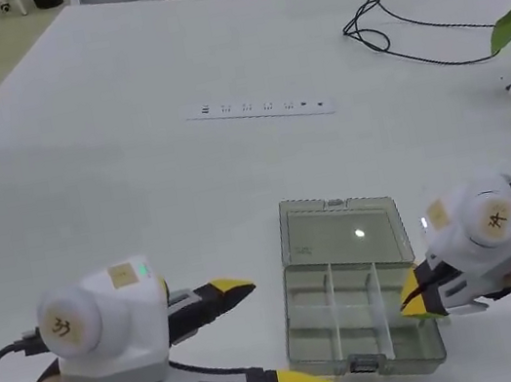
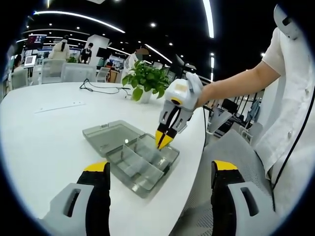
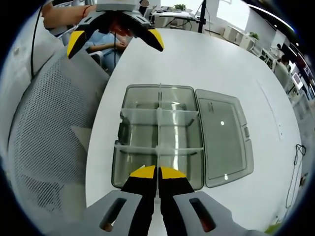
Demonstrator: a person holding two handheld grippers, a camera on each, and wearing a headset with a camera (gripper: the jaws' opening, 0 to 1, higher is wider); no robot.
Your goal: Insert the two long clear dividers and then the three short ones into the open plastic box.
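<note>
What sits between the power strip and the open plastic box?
Nothing: in the head view, bare white tabletop runs from the power strip to the far edge of the plastic box lid. The black cable lies off to the right.

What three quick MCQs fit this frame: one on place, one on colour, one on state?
1. Where does the lid lie, relative to the box base?
A. closed down over it
B. flat on the table, on its far side from the person
C. upright on its edge, beside it

2. What colour are the right gripper's jaw tips?
A. yellow
B. red
C. blue

3. How do the left gripper's jaws stand?
A. shut on a divider
B. shut, empty
C. wide open, empty

Answers:
1 B: in the head view the lid lies open and flat just beyond the base.
2 A: the right gripper view shows yellow caps on black jaws.
3 C: the left gripper view shows its two jaws far apart with nothing held between them.
</note>
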